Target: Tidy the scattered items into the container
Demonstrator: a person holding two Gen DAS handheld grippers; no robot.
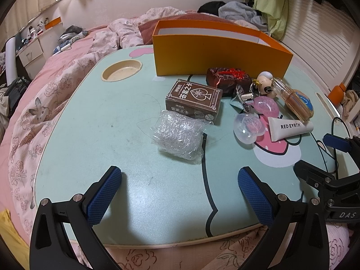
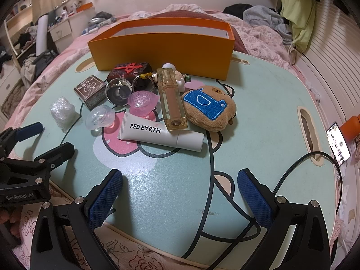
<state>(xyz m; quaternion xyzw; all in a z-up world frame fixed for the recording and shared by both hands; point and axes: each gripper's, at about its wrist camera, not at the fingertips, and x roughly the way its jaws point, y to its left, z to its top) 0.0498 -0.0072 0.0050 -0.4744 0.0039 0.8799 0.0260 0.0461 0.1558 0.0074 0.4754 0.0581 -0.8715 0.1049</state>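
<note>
Left gripper [image 1: 180, 193]: fingers spread wide, holding nothing, low over the near edge of the lap table [image 1: 90, 123].
Right gripper [image 2: 180, 195]: fingers spread wide, empty, beside the left one.
Bubble-wrap wad [image 1: 178, 138]: nearest item, just ahead of the left fingers, apart from them.
White tube [image 2: 160, 136]: ahead of the right fingers, lying flat.
Right view only: plush pouch [image 2: 208, 108] shown whole, phone [image 2: 338, 144] off the table's right.
Left view only: round cup recess [image 1: 122, 69].
Orange box [image 2: 162, 49]: open, at the far edge, behind the clutter.
</note>
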